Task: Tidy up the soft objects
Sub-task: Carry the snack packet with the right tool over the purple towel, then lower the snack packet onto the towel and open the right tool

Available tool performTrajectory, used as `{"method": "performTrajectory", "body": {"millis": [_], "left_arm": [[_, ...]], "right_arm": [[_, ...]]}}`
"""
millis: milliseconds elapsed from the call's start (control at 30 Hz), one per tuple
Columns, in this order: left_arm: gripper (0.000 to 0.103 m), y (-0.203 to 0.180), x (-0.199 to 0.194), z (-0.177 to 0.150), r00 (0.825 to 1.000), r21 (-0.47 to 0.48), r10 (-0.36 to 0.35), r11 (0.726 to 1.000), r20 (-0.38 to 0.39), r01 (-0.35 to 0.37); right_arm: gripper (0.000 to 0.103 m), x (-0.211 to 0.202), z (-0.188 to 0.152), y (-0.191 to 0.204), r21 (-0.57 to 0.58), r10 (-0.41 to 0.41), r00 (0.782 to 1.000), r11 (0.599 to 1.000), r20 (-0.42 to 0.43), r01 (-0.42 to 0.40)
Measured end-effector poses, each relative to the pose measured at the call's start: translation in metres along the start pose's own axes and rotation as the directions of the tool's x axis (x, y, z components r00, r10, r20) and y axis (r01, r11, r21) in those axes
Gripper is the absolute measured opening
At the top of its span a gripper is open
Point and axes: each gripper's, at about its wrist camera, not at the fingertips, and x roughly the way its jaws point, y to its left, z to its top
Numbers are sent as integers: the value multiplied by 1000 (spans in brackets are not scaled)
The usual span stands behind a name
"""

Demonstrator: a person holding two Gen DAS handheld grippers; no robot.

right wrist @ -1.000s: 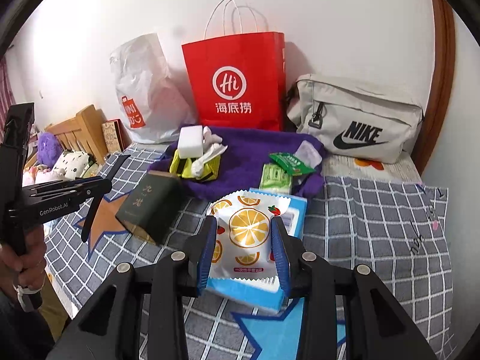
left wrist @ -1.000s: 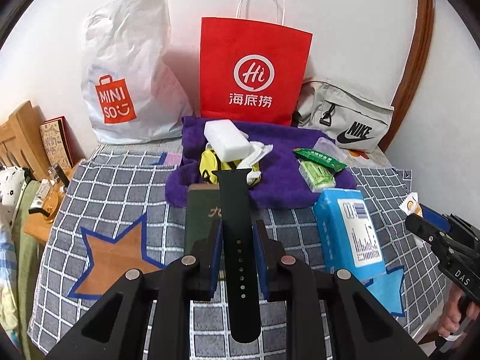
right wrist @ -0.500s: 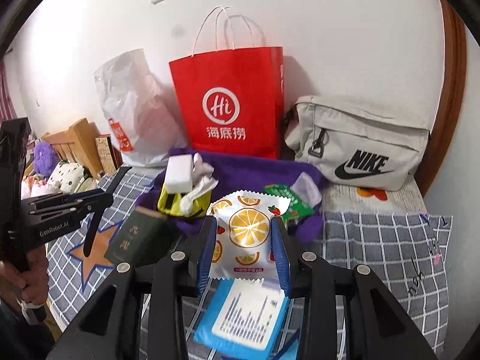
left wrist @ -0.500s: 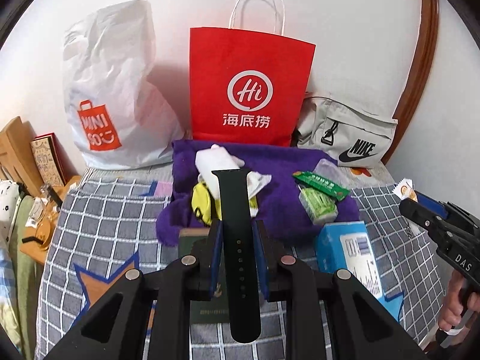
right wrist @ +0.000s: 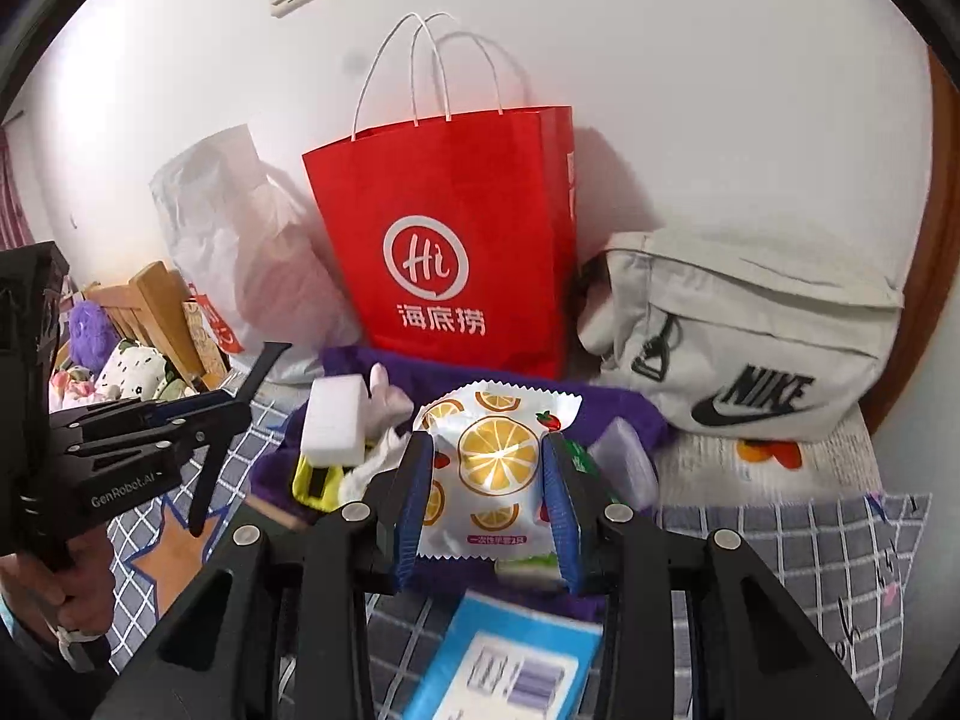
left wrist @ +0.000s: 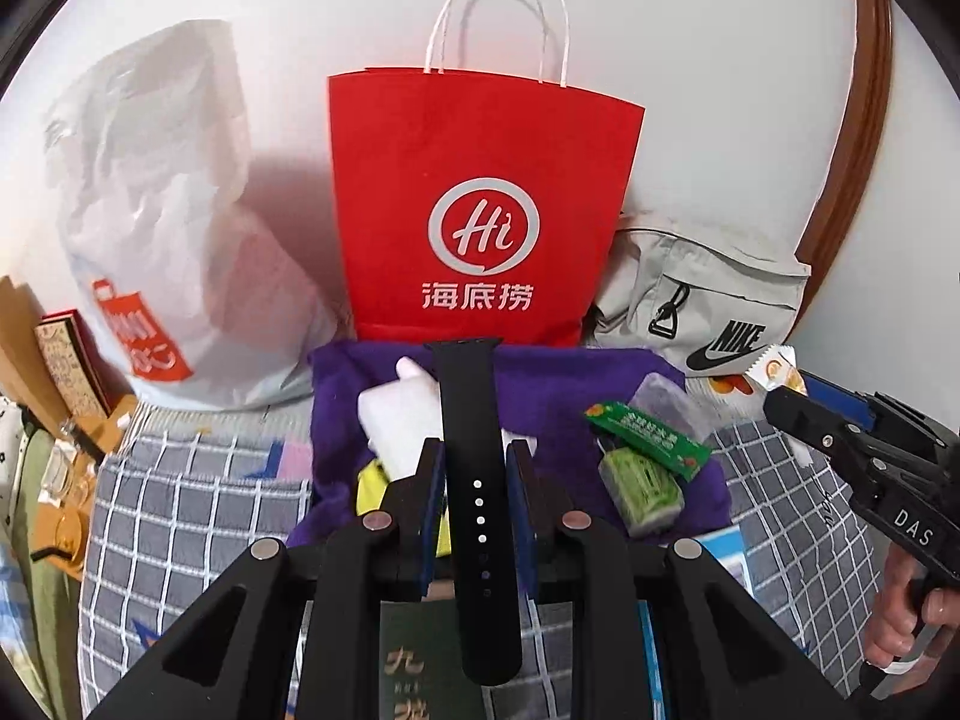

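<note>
My left gripper (left wrist: pixel 475 463) is shut on a black watch strap (left wrist: pixel 477 498) that stands up between its blue pads. My right gripper (right wrist: pixel 487 461) is shut on a white snack packet printed with orange slices (right wrist: pixel 489 468). Both hang over a purple towel (left wrist: pixel 558 378) on the checked bedspread, close to the red paper bag (left wrist: pixel 480 210). On the towel lie a white sponge block (right wrist: pixel 333 420), a yellow item (right wrist: pixel 312 477), green packets (left wrist: pixel 645 438) and a small clear box (right wrist: pixel 627 462). In the left wrist view the right gripper (left wrist: pixel 780 384) shows at the far right.
A white plastic shopping bag (left wrist: pixel 174 228) leans on the wall left of the red bag, a grey sling bag (right wrist: pixel 750 336) to its right. A dark green booklet (left wrist: pixel 420 660) and a blue tissue pack (right wrist: pixel 510 666) lie on the bedspread (left wrist: pixel 180 516) below the grippers. A wooden bed frame (right wrist: pixel 162 306) stands left.
Both grippers have moved forward over the bed toward the red bag, which now looms larger. The booklet and tissue pack have slid to the bottom of the views. Both grips are unchanged.
</note>
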Motion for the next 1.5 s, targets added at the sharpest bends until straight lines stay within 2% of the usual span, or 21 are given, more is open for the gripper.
{"method": "performTrajectory", "body": {"millis": [300, 533, 867, 1167, 1367, 1500], "left_arm": [[20, -14, 47, 23, 999, 20, -26, 999, -29, 26], [20, -11, 81, 20, 997, 15, -53, 998, -57, 54], [20, -8, 116, 11, 986, 15, -67, 997, -151, 70], [20, -9, 132, 5, 979, 4, -86, 996, -187, 88], [21, -8, 135, 5, 978, 0, -81, 997, -194, 83], [21, -4, 137, 5, 977, -4, -84, 996, -195, 84]], "right_arm": [[37, 39, 13, -10, 4, 26, 1000, 1000, -16, -26], [37, 78, 5, -29, 22, 50, 992, 999, -117, -48], [37, 122, -14, -44, 28, 35, 970, 999, -242, -29], [40, 143, -25, -49, 37, 46, 957, 999, -287, -37], [41, 156, -33, -47, 13, 23, 944, 1000, -328, -20], [46, 159, -34, -49, 20, 24, 943, 1000, -332, -18]]}}
